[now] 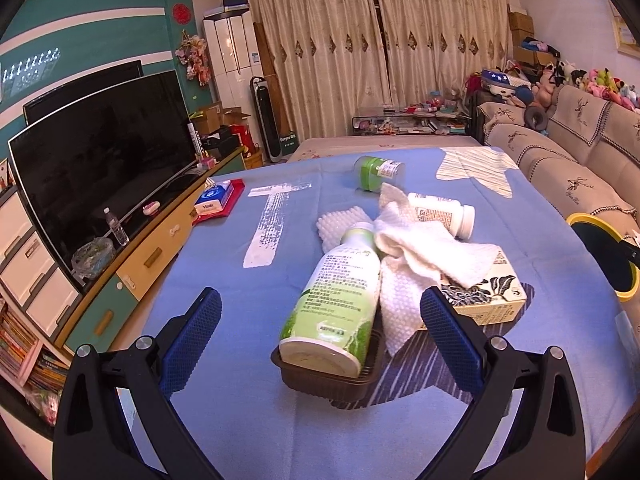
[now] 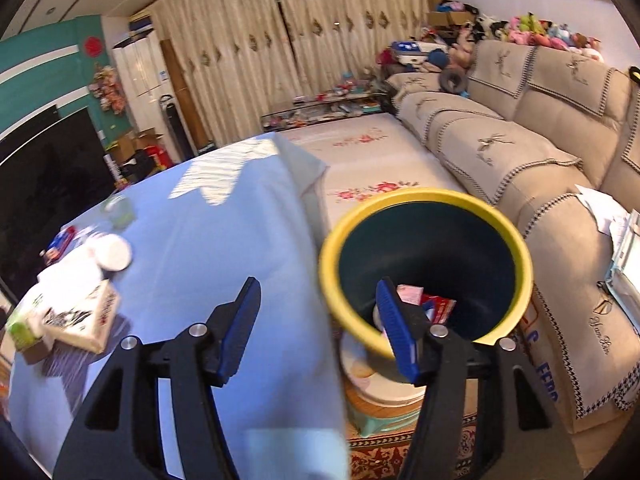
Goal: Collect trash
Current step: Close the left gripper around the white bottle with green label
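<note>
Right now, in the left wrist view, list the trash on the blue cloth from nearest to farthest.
Brown tray → green-label bottle lying in it → white paper towel → white pill bottle → green-lidded jar.

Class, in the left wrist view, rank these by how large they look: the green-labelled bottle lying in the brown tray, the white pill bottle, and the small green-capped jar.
1. Green-labelled bottle, largest, though it lies nearest the camera.
2. White pill bottle.
3. Green-capped jar, close to the pill bottle in apparent size and farther off, so their order is unsure.
</note>
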Motion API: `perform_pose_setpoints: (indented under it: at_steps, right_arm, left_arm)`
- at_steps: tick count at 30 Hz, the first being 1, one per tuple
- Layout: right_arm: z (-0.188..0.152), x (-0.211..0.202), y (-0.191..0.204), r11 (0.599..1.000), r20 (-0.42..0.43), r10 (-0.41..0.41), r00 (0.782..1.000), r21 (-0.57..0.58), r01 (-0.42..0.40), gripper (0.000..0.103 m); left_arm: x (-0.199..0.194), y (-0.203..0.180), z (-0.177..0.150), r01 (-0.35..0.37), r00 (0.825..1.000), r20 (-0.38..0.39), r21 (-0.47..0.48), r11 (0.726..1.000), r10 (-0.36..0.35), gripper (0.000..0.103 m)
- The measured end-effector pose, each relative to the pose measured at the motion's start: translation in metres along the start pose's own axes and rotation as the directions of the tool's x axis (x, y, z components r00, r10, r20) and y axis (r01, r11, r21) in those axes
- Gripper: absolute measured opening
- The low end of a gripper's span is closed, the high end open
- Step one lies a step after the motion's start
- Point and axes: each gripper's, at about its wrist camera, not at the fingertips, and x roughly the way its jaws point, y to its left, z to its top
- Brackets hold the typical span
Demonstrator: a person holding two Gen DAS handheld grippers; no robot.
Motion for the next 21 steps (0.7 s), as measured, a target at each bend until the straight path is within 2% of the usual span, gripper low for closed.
perform_pose_setpoints:
  at_steps: [2,8,10,12,15,21]
  right_arm:
    - [-0.005,-0.003,0.013,0.999,-0.018,0.044,0.999,-0.016,-0.045,0.058]
    - [-0.021,0.009,0.038,0.994,-0.101,0.104,0.989,-0.028,-0.107,0.058]
    - [-0.023,0.012,0.04,0.994,-0.12,0.105,0.987,-0.025,-0.108,0.058]
    - [-0.025,0.01,0.042,0.993,-0.102,0.111,0.989,-0.023,-0.114,0.058]
    - [-0.025,0.017,0.039,0.992,-0.129,0.127,0.983,0.002,-0.127,0.058]
    - [-0.025,0.018,0.041,0.992,-0.128,0.121,0.984,-0.007,-0.123,0.058]
  left_arm:
    - [0.008,0.0,-0.001,0.007,1.0,-0.014,0.019,1.0,-0.006,0.098]
    - [0.032,0.01,0.004,0.038,0.999,-0.037,0.031,0.999,-0.037,0.098]
    - [0.041,0.012,0.006,0.066,0.996,-0.062,0.026,0.997,-0.064,0.096]
    - [0.049,0.013,0.008,0.091,0.993,-0.081,0.031,0.995,-0.089,0.094]
    - [0.06,0.009,0.008,0.097,0.99,-0.103,0.054,0.994,-0.092,0.09]
    - [0.078,0.003,0.008,0.133,0.981,-0.148,0.065,0.989,-0.122,0.081]
